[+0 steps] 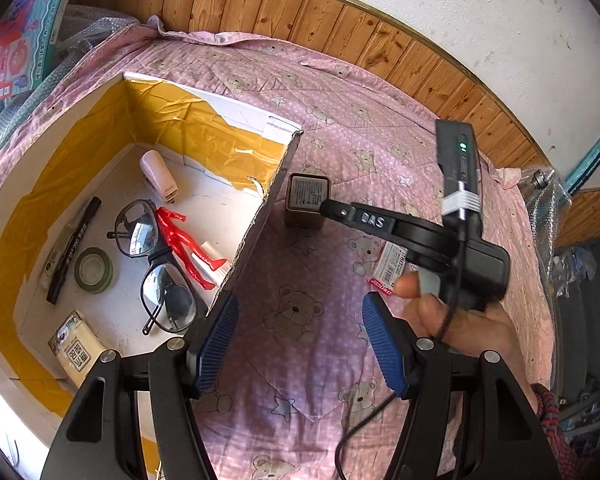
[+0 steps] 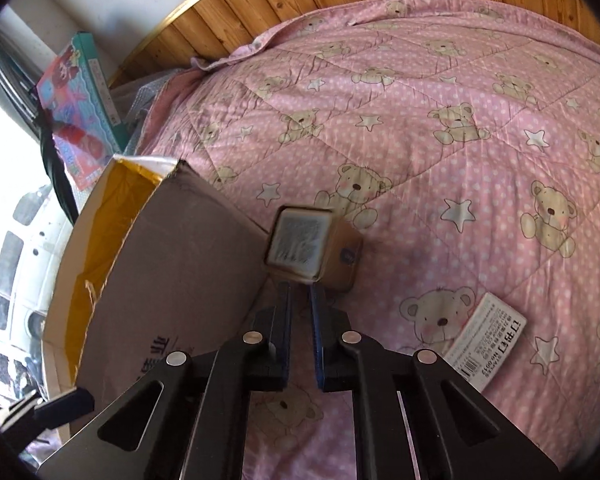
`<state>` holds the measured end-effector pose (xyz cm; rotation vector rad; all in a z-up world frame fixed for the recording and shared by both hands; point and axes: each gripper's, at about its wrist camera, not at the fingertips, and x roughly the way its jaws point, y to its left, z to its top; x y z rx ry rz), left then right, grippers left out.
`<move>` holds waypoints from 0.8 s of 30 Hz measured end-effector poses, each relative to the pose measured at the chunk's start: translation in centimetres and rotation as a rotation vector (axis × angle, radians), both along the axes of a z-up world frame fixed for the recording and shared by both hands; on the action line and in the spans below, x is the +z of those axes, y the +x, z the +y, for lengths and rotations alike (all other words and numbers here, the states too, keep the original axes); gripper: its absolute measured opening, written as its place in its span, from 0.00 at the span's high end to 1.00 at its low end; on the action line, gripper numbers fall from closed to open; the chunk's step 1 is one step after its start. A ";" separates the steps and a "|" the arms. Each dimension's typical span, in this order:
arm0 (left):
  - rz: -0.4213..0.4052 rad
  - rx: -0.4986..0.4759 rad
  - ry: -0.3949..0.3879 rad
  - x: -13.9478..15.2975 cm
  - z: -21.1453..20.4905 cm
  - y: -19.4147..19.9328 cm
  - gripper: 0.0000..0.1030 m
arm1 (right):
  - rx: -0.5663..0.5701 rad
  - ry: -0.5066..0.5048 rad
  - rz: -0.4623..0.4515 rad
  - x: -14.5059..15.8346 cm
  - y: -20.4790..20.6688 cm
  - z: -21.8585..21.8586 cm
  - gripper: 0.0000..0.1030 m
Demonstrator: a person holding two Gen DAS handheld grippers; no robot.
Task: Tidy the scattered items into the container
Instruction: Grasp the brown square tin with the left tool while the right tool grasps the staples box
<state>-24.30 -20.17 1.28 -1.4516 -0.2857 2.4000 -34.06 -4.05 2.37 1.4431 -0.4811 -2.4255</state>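
Standing just past the tips of the right gripper (image 2: 300,292), the small brown box (image 2: 314,246) is the thing the coming move turns on: it sits upright on the bed's pink quilt (image 2: 440,160), dead ahead along the fingers' line and close against the outer wall of the cardboard container (image 2: 172,264). Those right fingers (image 2: 318,320) are drawn nearly together, with only a narrow slit between the blue ribbed pads, and they grip nothing; whether their tips touch the box's near face cannot be told. By my reading they would have to spread wider than the box before closing on it. It is squarish and stubby with no clear long axis, matte brown card on its sides and a printed pale label on top. The left gripper (image 1: 300,336) hangs back over bare quilt, its fingers (image 1: 216,340) spread wide and empty, so the right hand (image 1: 452,312) is plainly the nearer. A flat white packet with a barcode (image 2: 486,338) lies off to the right of the box, well apart from it. Inside the container, lined with crinkled yellow tape, already lie glossy spectacles (image 1: 152,264), a red plastic figure (image 1: 184,240), a roll of green tape (image 1: 94,270), a black marker (image 1: 74,250), a pale pink stapler (image 1: 158,176) and a small carton (image 1: 80,352).
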 end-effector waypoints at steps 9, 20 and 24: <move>0.002 0.012 0.033 0.6 -0.7 1.5 0.36 | -0.044 0.110 0.005 0.0 -2.6 -1.1 0.44; -0.016 0.025 0.063 0.5 -1.7 1.7 0.36 | -0.057 0.154 -0.018 -2.2 -3.2 -1.5 0.50; -0.013 0.011 0.078 0.7 -1.4 1.8 0.36 | 0.042 0.062 -0.002 -0.3 3.1 -1.6 0.50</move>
